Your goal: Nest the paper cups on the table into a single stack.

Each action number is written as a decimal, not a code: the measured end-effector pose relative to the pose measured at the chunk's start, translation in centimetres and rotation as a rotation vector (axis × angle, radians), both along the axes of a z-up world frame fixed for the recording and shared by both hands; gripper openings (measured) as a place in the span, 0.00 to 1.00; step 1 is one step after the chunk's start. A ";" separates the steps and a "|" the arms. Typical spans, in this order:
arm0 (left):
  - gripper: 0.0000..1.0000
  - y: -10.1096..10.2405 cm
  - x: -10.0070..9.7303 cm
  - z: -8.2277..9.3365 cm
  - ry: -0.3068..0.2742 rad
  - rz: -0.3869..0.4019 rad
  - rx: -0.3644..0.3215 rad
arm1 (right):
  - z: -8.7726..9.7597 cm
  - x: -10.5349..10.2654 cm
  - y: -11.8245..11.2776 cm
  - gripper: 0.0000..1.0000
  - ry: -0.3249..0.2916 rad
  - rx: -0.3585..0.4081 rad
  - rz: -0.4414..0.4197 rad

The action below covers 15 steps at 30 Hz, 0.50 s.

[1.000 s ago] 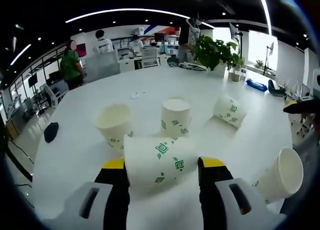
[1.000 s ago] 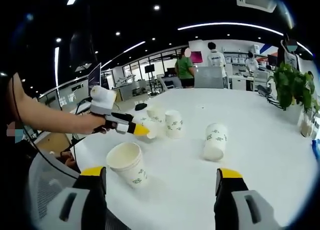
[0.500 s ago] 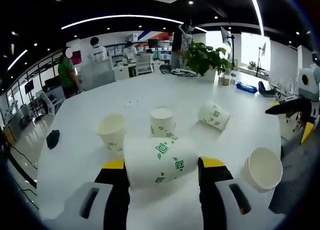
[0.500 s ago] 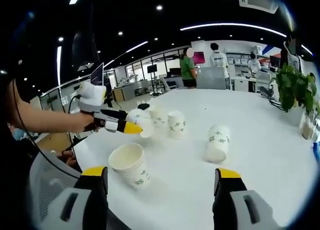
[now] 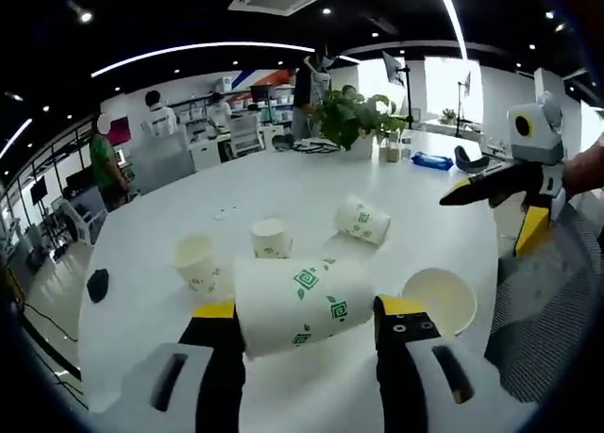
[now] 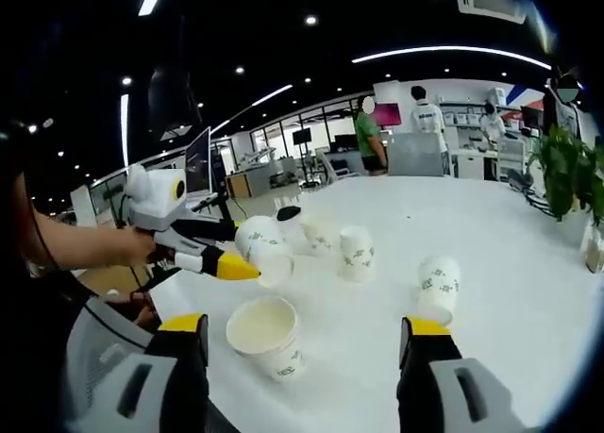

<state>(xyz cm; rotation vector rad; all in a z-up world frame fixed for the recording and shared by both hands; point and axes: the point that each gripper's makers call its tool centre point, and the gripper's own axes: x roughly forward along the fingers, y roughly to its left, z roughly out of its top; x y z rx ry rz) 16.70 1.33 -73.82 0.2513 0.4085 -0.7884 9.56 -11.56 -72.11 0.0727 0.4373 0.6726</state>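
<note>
Gripping a paper cup [image 5: 300, 303] on its side between the closed jaws of the left gripper [image 5: 307, 322], lifted off the white table [image 5: 283, 183], mouth seeming to face that view's left; showing too in the right gripper view as a held cup beside a yellow fingertip [image 6: 257, 249]; hanging wide apart and empty, the jaws of the right gripper [image 6: 307, 343], just behind an upright open cup [image 6: 265, 335] near the table's edge.

Standing further back, another upright cup [image 5: 194, 262]; beside it an upside-down cup [image 5: 270, 237]; lying on its side beyond, a fourth loose cup [image 5: 362, 221]; all well apart, nothing nested yet.

Judging the step in hand: carrying the held cup to a receiving cup, probably the open one nearest the right gripper; needing to roll the wrist until the base points down; lining base over mouth before lowering; keeping the squeeze light to avoid crushing the thin wall; steadying the receiver with the free gripper, perhaps, against tipping.

Reading labels: only green leaf-and-diamond motifs printed on the cups; no legible words or brand anywhere.
</note>
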 end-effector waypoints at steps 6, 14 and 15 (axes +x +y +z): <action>0.54 -0.6 -1.6 0.7 0.000 -0.052 -0.033 | 0.9 0.6 0.8 0.79 0.000 0.016 0.021; 0.54 -2.2 -4.0 1.7 0.001 -0.139 -0.056 | 1.6 1.0 2.2 0.75 0.025 0.069 0.036; 0.54 -2.6 -4.5 1.9 -0.002 -0.157 -0.060 | 1.6 1.0 2.4 0.75 0.027 0.074 0.042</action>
